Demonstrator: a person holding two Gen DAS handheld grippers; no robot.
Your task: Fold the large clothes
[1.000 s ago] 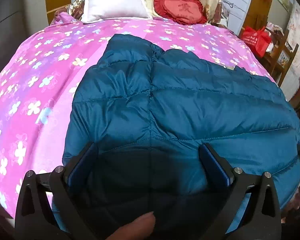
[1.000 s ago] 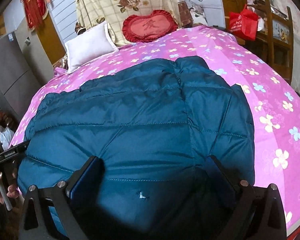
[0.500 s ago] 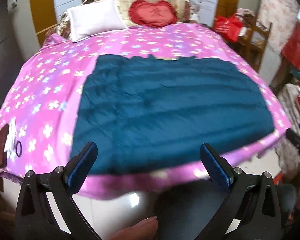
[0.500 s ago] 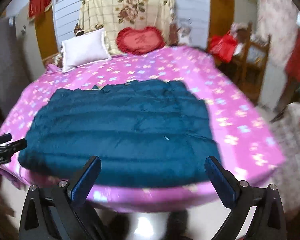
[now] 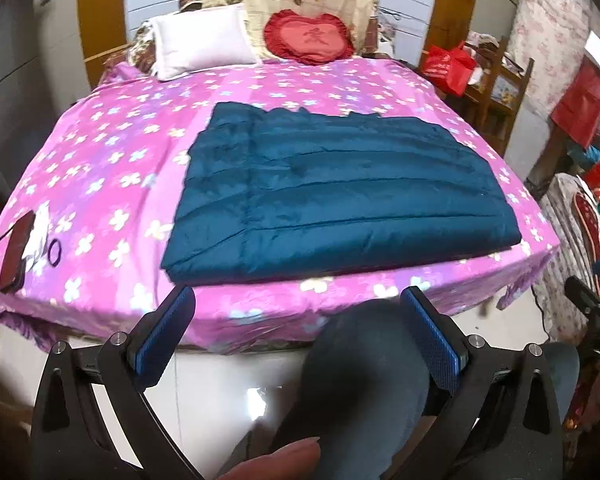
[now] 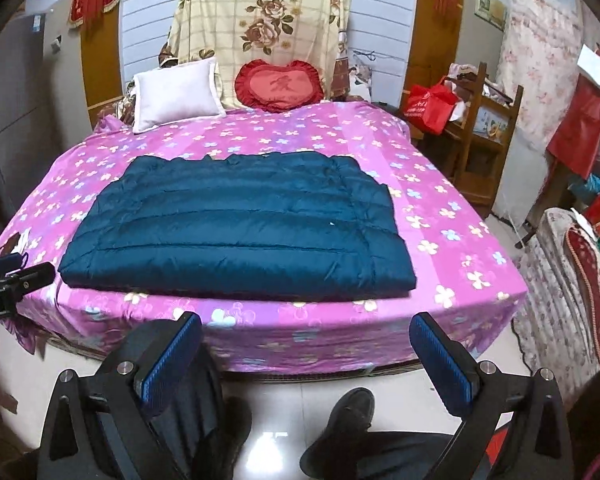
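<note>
A dark teal quilted down coat (image 5: 332, 196) (image 6: 240, 224) lies folded into a flat rectangle on the pink flowered bedspread (image 5: 112, 152) (image 6: 452, 216), near the bed's foot. My left gripper (image 5: 300, 336) hangs open over the floor in front of the bed, well back from the coat, nothing between its blue pads (image 5: 162, 334). My right gripper (image 6: 306, 364) is open too, also over the floor short of the bed edge. In the right wrist view the left gripper's body (image 6: 8, 284) shows at the left edge.
A white pillow (image 6: 176, 94) and a red heart cushion (image 6: 280, 84) sit at the headboard. A dark phone with a cable (image 5: 16, 252) lies on the bed's left corner. Wooden chair (image 6: 488, 136) and red bag (image 6: 430, 106) stand right of the bed. The person's shoes (image 6: 340, 428) rest on the tiled floor.
Both grippers have pulled back and up from the coat, from right over it to beyond the bed's foot. The coat stays flat on the bed.
</note>
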